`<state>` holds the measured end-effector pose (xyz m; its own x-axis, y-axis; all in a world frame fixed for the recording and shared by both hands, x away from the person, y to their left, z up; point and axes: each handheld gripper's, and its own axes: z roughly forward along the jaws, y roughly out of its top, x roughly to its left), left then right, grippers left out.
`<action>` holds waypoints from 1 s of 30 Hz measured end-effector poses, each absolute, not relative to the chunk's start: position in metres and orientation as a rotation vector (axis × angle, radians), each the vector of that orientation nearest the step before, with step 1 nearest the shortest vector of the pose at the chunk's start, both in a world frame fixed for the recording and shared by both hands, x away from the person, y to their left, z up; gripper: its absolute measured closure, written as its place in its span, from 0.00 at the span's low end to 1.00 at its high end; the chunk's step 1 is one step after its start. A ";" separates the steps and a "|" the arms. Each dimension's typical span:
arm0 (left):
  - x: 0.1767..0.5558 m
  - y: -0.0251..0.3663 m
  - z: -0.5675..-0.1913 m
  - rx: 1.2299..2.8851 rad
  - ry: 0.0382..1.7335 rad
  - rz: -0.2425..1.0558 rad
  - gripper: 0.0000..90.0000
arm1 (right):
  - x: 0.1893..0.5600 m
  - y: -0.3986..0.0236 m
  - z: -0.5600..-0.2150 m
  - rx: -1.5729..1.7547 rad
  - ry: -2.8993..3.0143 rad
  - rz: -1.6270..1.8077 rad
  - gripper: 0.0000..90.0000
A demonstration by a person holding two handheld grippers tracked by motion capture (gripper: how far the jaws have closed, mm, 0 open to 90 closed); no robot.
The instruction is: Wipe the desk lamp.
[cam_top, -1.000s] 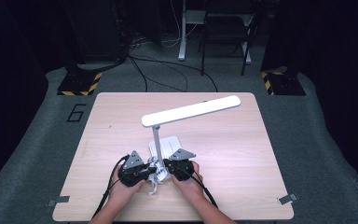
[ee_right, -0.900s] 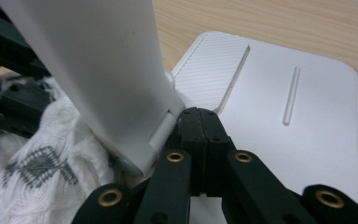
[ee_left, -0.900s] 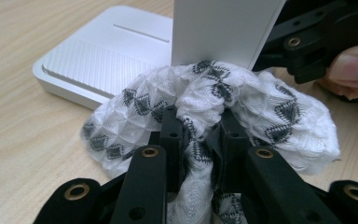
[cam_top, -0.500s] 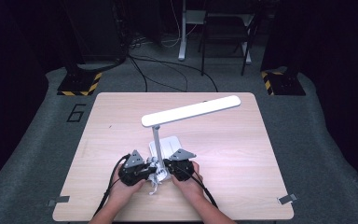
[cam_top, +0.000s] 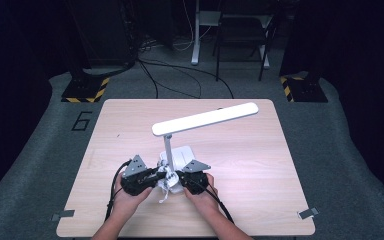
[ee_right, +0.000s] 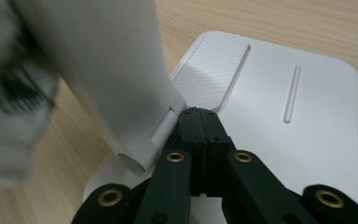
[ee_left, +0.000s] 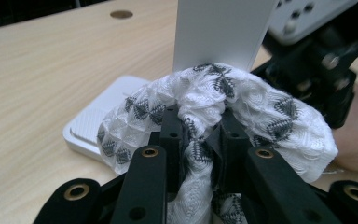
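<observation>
Both tools grip shut: left tool point(ee_left: 200, 140) pinching cloth point(ee_left: 242, 102) against lamp stem point(ee_left: 219, 32).

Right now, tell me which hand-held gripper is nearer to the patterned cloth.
Left. The left hand-held gripper is shut on the patterned cloth, pressing it against the lamp post. The right hand-held gripper is shut, empty, by the post's foot on the lamp base.

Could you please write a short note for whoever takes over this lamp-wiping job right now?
Left hand-held gripper: shut on the patterned white cloth, which is pressed against the lamp post.
Right hand-held gripper: shut with nothing between its jaws, tips on the lamp base beside the post's hinge.
The white desk lamp stands upright near the front of the table.
Done: cloth gripped and brought to the post.
Left, probably: wipe the rest of the post, the base and the head.
</observation>
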<state>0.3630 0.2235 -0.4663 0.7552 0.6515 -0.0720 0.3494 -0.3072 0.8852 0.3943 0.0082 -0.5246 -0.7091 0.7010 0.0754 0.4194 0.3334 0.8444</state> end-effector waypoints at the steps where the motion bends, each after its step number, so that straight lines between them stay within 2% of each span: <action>1: 0.364 0.223 -0.469 1.936 0.763 0.361 0.84 | 0.394 0.008 -0.525 1.003 2.296 1.321 1.00; 16: 0.369 0.213 -0.507 2.095 0.794 0.343 0.84 | 0.395 0.008 -0.525 0.986 2.304 1.322 1.00; 22: 0.370 0.212 -0.513 2.099 0.800 0.314 0.84 | 0.396 0.007 -0.524 0.986 2.307 1.322 1.00; 26: 0.369 0.210 -0.514 2.175 0.783 0.400 0.84 | 0.396 0.007 -0.524 0.985 2.306 1.322 1.00; 30: 0.370 0.213 -0.514 2.185 0.800 0.392 0.84 | 0.395 0.006 -0.524 0.990 2.307 1.322 1.00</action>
<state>0.3699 0.2132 -0.5137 0.7564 0.6536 0.0244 0.4194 -0.5133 0.7487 0.3954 0.0065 -0.5242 -0.7160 0.6942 0.0735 0.4145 0.3380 0.8450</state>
